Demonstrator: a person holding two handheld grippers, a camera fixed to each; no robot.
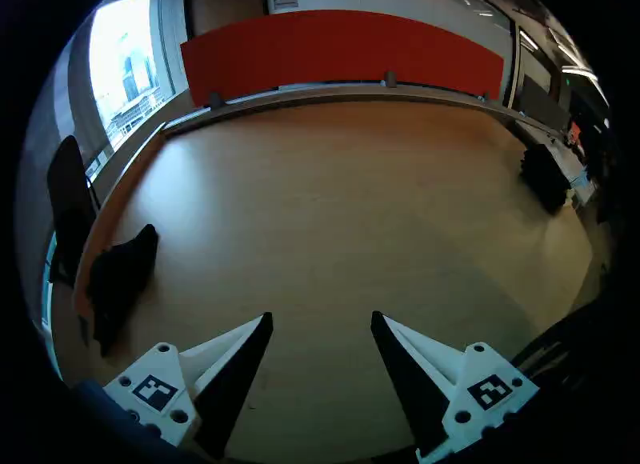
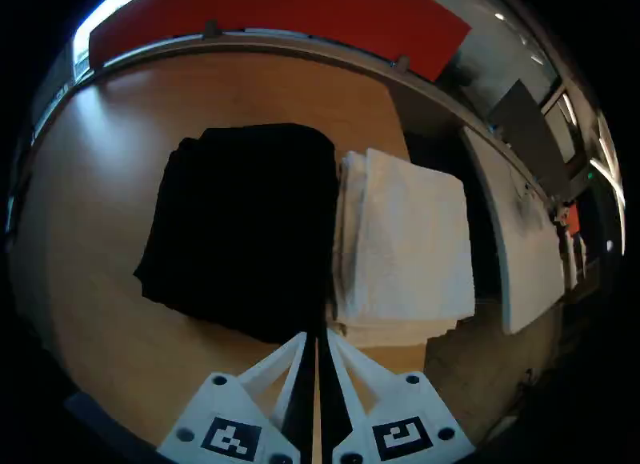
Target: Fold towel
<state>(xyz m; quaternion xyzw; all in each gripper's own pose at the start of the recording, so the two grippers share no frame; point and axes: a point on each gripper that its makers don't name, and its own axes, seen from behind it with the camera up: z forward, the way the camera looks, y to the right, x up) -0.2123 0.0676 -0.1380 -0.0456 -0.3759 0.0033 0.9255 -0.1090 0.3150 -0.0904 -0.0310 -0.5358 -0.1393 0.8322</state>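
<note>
A folded black towel (image 2: 240, 224) lies on the wooden table (image 2: 96, 224) with a folded white towel (image 2: 404, 240) right beside it, edges touching. My right gripper (image 2: 317, 336) is shut with nothing between its fingers, its tips at the near edge where the two towels meet. In the left gripper view, my left gripper (image 1: 321, 316) stands open over bare wood (image 1: 336, 208), holding nothing. A crumpled black cloth (image 1: 120, 280) lies at the table's left edge, left of the left gripper. Another dark heap (image 1: 548, 176) sits at the far right edge; I cannot tell what it is.
A red divider panel (image 1: 344, 52) runs along the table's back edge. A dark chair (image 1: 68, 192) stands beyond the left edge, under a bright window (image 1: 128, 64). A pale neighbouring desk (image 2: 520, 240) lies to the right of the white towel.
</note>
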